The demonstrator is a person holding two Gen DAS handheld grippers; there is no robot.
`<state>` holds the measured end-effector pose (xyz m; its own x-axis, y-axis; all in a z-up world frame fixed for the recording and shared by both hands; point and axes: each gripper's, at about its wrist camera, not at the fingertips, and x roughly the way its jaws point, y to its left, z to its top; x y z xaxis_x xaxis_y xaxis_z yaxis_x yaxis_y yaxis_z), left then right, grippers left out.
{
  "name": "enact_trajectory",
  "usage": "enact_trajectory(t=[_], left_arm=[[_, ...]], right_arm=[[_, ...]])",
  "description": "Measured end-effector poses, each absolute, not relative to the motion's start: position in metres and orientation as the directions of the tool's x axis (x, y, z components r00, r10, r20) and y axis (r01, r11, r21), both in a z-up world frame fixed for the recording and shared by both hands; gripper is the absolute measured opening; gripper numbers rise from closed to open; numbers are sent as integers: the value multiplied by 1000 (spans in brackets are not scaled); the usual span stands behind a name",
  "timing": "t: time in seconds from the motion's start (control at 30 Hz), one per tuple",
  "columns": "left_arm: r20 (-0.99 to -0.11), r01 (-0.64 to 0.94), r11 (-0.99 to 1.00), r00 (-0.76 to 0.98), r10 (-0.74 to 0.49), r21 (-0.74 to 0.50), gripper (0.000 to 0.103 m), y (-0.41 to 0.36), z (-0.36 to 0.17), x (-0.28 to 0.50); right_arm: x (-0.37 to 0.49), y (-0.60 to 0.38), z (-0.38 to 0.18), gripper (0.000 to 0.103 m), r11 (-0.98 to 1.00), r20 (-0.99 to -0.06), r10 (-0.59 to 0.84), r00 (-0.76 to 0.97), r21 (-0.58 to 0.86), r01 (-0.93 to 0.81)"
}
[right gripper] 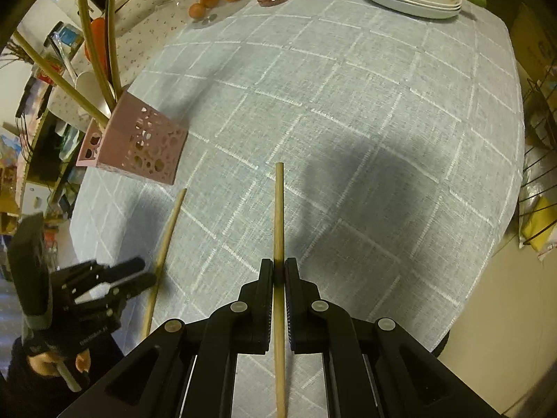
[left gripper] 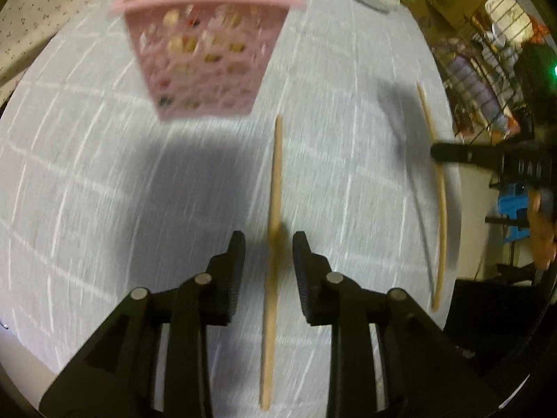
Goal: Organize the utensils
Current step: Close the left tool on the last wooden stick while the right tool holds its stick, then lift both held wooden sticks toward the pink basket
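Two wooden chopsticks are the business of this moment, one for each claw. Through the left wrist camera, the left claw (left gripper: 268, 244) stands narrowly parted over a chopstick (left gripper: 275, 188) that lies flat on the checked grey cloth of the counter (left gripper: 87, 191); the stick runs between the fingers, yet a gap shows on either side, so nothing is gripped. Ahead stands the pink perforated basket (left gripper: 205, 66), already stocked with utensils, though the blur hides what they are. At the right edge the other chopstick (left gripper: 442, 216) hangs from the dark tip of the right claw (left gripper: 449, 153). Through the right wrist camera, the right claw (right gripper: 279, 271) is clamped tight on its chopstick (right gripper: 278, 216), which points forward above the cloth with its shadow cast apart from it, so it appears lifted. The basket (right gripper: 139, 146) sits well apart to the upper left, long sticks leaning out of it. Lower left, the left claw (right gripper: 139, 273) hovers beside the lying chopstick (right gripper: 163, 254). The step in hand looks like gathering loose chopsticks; next, the left claw likely needs to close squarely on its stick, and both must travel to the basket and drop in tip-down.
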<state>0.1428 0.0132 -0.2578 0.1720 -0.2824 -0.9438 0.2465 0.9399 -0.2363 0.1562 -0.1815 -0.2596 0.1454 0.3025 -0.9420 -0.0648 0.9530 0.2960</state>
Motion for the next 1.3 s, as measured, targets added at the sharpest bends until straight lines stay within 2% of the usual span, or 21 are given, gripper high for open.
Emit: enact_trajectory(t=[0.3, 0.37, 0.4, 0.57, 0.73, 1.03, 1.3], left_arm=[[-940, 244, 947, 219, -262, -207, 29, 5, -268, 156], [-945, 250, 951, 223, -239, -182, 19, 5, -267, 156], [-948, 255, 952, 221, -230, -172, 7, 5, -267, 154], [-948, 260, 949, 212, -238, -180, 7, 10, -262, 145], [-924, 285, 939, 268, -272, -194, 7, 20, -230, 130], [-840, 322, 932, 449, -305, -166, 7, 23, -162, 101], [-755, 316, 936, 573, -317, -154, 7, 23, -132, 103]], right_arm=[[159, -181, -262, 7, 956, -946, 293, 139, 286, -68], [159, -180, -261, 7, 955, -945, 294, 143, 287, -68], [159, -180, -260, 7, 955, -943, 297, 148, 290, -70], [153, -177, -246, 7, 949, -932, 315, 179, 306, -75], [141, -172, -223, 7, 942, -913, 336, 232, 320, -105], [113, -154, -166, 7, 943, -863, 320, 390, 252, -216], [100, -142, -125, 7, 935, -799, 335, 499, 216, -281]])
